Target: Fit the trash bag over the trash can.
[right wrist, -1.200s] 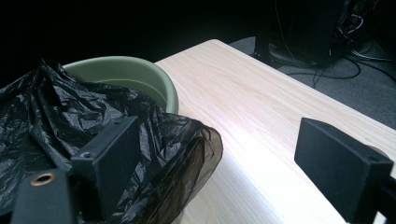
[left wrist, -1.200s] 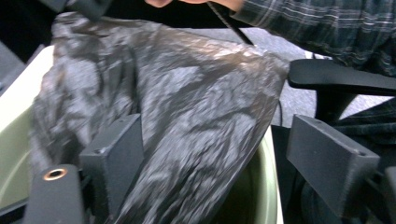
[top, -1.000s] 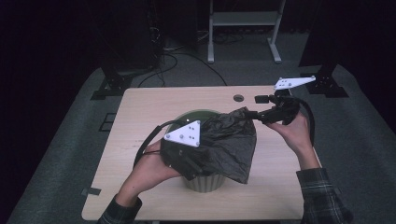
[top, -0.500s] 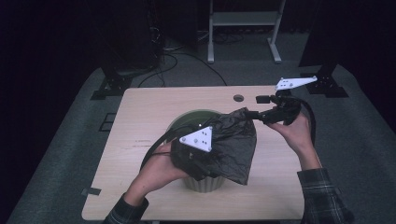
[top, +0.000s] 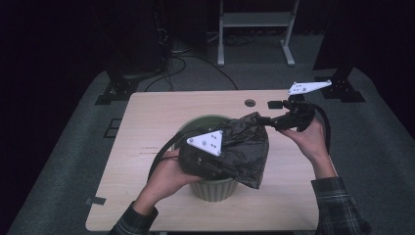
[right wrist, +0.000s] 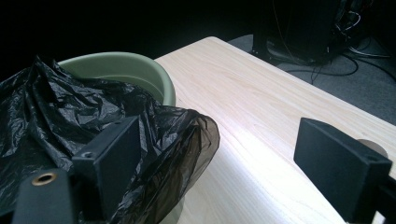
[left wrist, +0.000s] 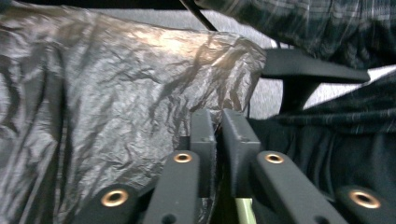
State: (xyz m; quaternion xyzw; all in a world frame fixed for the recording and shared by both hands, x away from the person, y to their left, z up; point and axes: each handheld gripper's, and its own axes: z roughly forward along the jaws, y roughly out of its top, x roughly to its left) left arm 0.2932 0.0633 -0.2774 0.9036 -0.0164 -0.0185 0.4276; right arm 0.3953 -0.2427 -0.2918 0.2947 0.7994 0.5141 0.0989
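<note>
Black plastic bin liner (top: 242,147), thin and crinkled, lies draped over a ribbed green wastebasket (top: 213,188) at the centre of the high view, on a pale wooden counter (top: 147,122). The step in hand looks like lining the basket: the bag is being spread so its mouth can go around the rim.

The left claw (top: 220,169), low and centre in the high view, has just been closing; in the left gripper view its jaws stand almost together with a fold of the liner (left wrist: 116,107) pinched between them. The right claw (top: 262,119), right of centre, has its jaws wide apart; in the right gripper view one jaw lies against the bag's edge (right wrist: 187,135) and the other hangs clear over bare counter, so it grips nothing.

Next, judging from this, the right claw must close on that loose edge, then both pull apart and down over the rim.

The basket (right wrist: 126,70) shows only liner inside; its bottom is hidden.
</note>
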